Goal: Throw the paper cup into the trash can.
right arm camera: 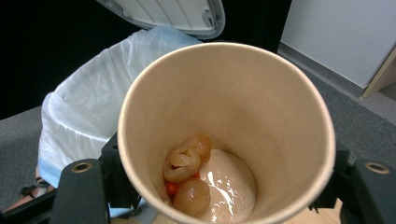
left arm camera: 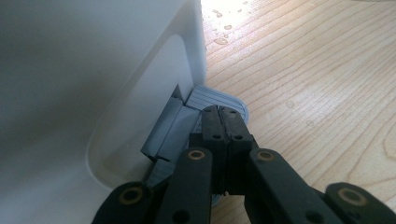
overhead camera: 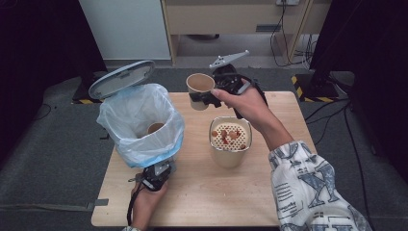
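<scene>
Above the far side of the wooden surface (overhead camera: 202, 192), the right claw (overhead camera: 204, 98) grips a paper cup (overhead camera: 198, 88) by its sides, its black jaws closed on the cup wall from either flank. The cup is held clear of the surface, just beside the open bin (overhead camera: 139, 127) and tipped a little toward it. Seen in the right gripper view, the cup (right arm camera: 261, 107) holds a few pale brown fruit pieces (right arm camera: 187, 163), a bit of something red, and a pool of creamy liquid at the bottom. Beyond its rim stand the bin's blue-white liner bag (right arm camera: 93, 93) and the raised grey lid (right arm camera: 173, 14).

At the near left of the surface, the left claw (overhead camera: 161, 171) sits low against the foot of the bin. In the left gripper view its jaws are fully closed, pad against pad, with nothing between them, and their tips (left arm camera: 223, 116) press down on the grey ribbed pedal (left arm camera: 219, 99) at the base of the white bin wall (left arm camera: 93, 70).

Near the middle of the surface stands a beige container (overhead camera: 230, 142) with a perforated insert carrying more fruit pieces, well apart from the raised cup. Another cup lies inside the bin bag.
</scene>
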Available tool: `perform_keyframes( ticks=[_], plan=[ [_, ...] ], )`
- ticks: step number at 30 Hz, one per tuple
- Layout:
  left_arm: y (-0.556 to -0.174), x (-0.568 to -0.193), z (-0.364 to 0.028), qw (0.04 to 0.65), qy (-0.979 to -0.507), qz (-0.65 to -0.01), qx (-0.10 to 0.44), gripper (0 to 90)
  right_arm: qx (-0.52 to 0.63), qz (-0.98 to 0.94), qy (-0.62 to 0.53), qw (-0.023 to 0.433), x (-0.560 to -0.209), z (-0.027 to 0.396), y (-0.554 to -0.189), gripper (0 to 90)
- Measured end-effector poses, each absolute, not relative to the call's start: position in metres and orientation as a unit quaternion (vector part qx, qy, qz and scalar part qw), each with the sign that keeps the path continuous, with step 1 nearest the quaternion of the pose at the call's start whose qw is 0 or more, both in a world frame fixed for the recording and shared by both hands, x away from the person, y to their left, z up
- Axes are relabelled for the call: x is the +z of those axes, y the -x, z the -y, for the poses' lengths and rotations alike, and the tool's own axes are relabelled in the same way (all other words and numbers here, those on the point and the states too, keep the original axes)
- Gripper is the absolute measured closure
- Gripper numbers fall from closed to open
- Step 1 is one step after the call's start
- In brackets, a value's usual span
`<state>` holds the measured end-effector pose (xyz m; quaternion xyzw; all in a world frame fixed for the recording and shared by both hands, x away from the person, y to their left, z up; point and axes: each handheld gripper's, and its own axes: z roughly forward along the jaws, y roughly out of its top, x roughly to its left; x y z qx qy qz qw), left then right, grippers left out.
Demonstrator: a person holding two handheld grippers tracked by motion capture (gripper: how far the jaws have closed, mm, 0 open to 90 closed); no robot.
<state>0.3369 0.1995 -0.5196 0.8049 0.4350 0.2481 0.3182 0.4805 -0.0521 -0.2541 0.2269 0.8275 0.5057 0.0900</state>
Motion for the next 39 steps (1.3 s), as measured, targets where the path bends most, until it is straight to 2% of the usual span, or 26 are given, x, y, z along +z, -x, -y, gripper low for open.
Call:
perform_keyframes(
  ticks=[12,39],
  plan=[
    [-0.337,-0.520,-0.199,0.319,-0.804,-0.436,0.248,88.8,0.506,-0.833,-0.211,0.076,-0.251,0.010,-0.478,29.5],
    [-0.337,-0.519,-0.200,0.320,-0.805,-0.436,0.246,88.8,0.501,-0.843,-0.189,0.050,-0.278,-0.072,-0.476,27.8]
  ],
)
